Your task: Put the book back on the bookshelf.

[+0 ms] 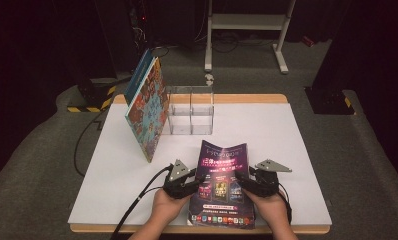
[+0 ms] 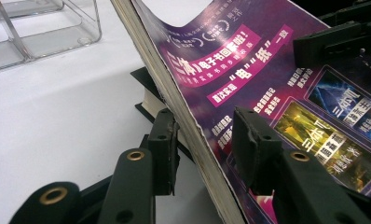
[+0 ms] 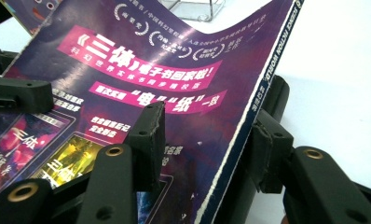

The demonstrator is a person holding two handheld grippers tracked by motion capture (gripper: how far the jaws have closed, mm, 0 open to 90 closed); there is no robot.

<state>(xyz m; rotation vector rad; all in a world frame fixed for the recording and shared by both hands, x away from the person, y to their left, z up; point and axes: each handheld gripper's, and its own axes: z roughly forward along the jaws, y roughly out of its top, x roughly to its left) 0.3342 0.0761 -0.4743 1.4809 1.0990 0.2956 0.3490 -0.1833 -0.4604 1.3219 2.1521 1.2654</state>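
Item under inspection: a purple magazine, lying at the 6 o'clock edge of the white table, its far end lifted and curling. The left tool sits at its 9 o'clock edge, the right tool at its 3 o'clock edge, which carries the spine.

Tool state: in the left gripper view the left tool has its two jaws on either side of the page edge, one under, one over the cover; a gap shows beside the upper pad, so I cannot tell whether it is pressing. In the right gripper view the right tool has one jaw on the cover and one behind the spine, both apparently against the magazine; judged closed on it.

Handling assessment: thin, soft-bound, light. The cover is glossy and likely slippery. The far end sags and bends freely, as the magazine shows in the left gripper view, so it will not hold its shape under a one-sided hold. Page edges may fan or tear if pinched at a corner.

Recommended hold: both long edges at mid-length, spine side firmest.

Also noted: a clear acrylic holder at 12 o'clock, with a colourful book leaning against it, at 11 o'clock.
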